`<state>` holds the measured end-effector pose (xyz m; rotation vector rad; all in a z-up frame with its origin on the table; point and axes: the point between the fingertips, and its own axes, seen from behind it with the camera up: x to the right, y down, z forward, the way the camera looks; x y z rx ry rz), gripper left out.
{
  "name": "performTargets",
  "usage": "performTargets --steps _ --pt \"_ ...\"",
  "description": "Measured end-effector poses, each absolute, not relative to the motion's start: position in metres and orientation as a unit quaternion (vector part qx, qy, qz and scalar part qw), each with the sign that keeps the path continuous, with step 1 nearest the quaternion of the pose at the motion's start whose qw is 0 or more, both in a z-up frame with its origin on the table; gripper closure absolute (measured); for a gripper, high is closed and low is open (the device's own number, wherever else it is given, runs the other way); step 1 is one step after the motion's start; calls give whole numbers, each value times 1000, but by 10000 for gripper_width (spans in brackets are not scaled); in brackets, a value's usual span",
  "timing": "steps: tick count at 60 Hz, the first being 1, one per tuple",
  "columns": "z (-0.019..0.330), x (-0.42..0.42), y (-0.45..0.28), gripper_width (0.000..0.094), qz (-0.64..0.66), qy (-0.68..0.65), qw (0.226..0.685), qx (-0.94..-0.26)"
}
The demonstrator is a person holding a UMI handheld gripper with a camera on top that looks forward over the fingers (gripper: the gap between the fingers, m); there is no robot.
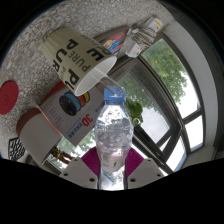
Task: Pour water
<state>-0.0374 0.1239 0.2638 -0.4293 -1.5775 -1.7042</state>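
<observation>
My gripper [112, 168] is shut on a clear plastic water bottle [113, 135] with a blue cap [115, 95]. The magenta pads [91, 160] press on both sides of the bottle's body. The view is strongly tilted. A white paper cup [72, 60] with brown lettering lies on its side in this view, its open mouth [97, 75] just beyond and left of the bottle's cap. The cap is on the bottle. I see no water flowing.
A white box [62, 108] with red print stands left of the bottle. A red round thing [8, 97] sits at the far left. A second clear bottle [140, 40] lies beyond the cup. A window frame [175, 105] with greenery fills the right side.
</observation>
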Motion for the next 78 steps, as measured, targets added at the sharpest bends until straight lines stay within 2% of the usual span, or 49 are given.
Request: performTargets --steps 3,7,10,15,18,22,23,26,33,39,40,41,49,59,64,69,74,78 --pt "281 -33 121 645 -667 -596 404 -191" --pt "315 -30 117 645 -649 -557 462 -236" --pt "348 -24 107 645 -627 -511 517 -280" --pt "400 -5 88 644 -533 -410 637 -378" --pt "414 8 74 648 -447 -333 698 -449" --pt "418 27 62 649 -338 -240 746 -521" --pt "431 33 54 649 -323 -206 759 -527" --pt "407 44 59 649 -229 -156 771 -574" --pt "349 64 66 647 -91 -58 756 -646" --pt "269 77 82 648 -24 -7 711 -703" --pt "247 71 81 648 -13 2 705 -709" --pt "244 77 84 648 -4 3 698 -716" --pt "151 75 92 648 -11 7 657 -754" --pt "78 70 94 648 -9 -2 619 -785" --pt "82 71 92 634 -12 -3 639 -769" --pt "80 72 92 533 -16 3 638 -770" --pt "75 73 91 348 -23 1 617 -787" --pt "65 72 82 65 -25 9 584 -811"
